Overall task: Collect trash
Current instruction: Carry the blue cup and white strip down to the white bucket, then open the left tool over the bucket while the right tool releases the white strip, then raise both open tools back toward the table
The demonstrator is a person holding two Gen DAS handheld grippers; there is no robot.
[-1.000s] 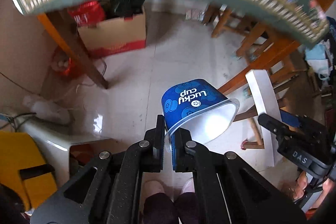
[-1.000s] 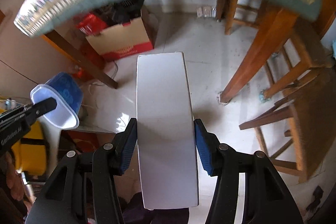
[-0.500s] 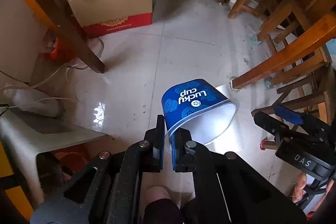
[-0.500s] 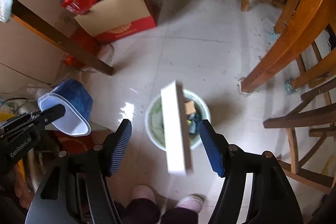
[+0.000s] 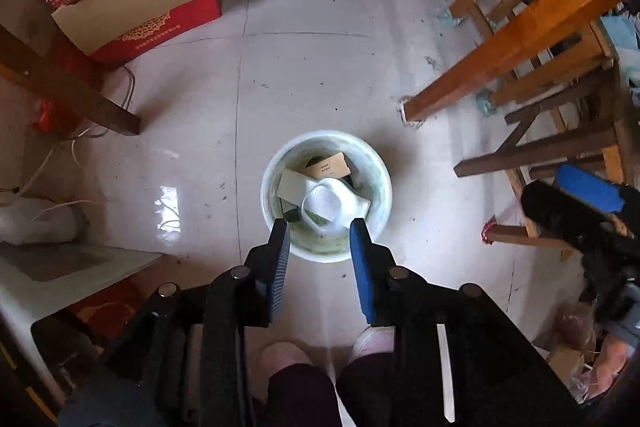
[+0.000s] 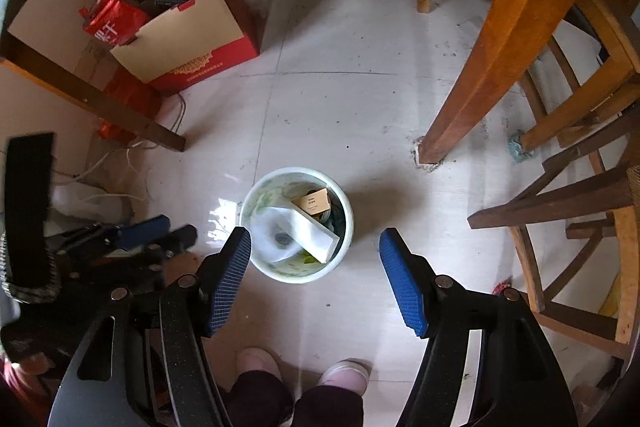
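Observation:
A pale round bin [image 5: 385, 187] stands on the floor tiles directly below me. The blue Lucky Cup paper cup [image 5: 328, 205] lies in it, white inside facing up, beside a white box [image 5: 294, 187] and a brown carton [image 5: 328, 167]. My left gripper [image 5: 319, 227] hangs over the bin's near rim, its jaws opening, nothing between them. In the right wrist view the bin [image 6: 349, 215] holds the white box [image 6: 318, 237] and the cup [image 6: 276, 235]. My right gripper [image 6: 315, 235] stands open and bare above it. The left gripper [image 6: 168, 233] shows at the left.
A tan and red cardboard box [image 5: 136, 11] full of clutter stands at the far left. Dark table legs [image 5: 68, 87] and cables lie to the left, wooden chairs [image 5: 532, 39] to the right. The person's slippered feet [image 6: 344, 373] are just behind the bin. A white stool [image 5: 60, 267] sits near left.
The cup left my left gripper and now lies in the bin. The white box dropped from my right gripper into the bin too. Both grippers came down closer to the floor.

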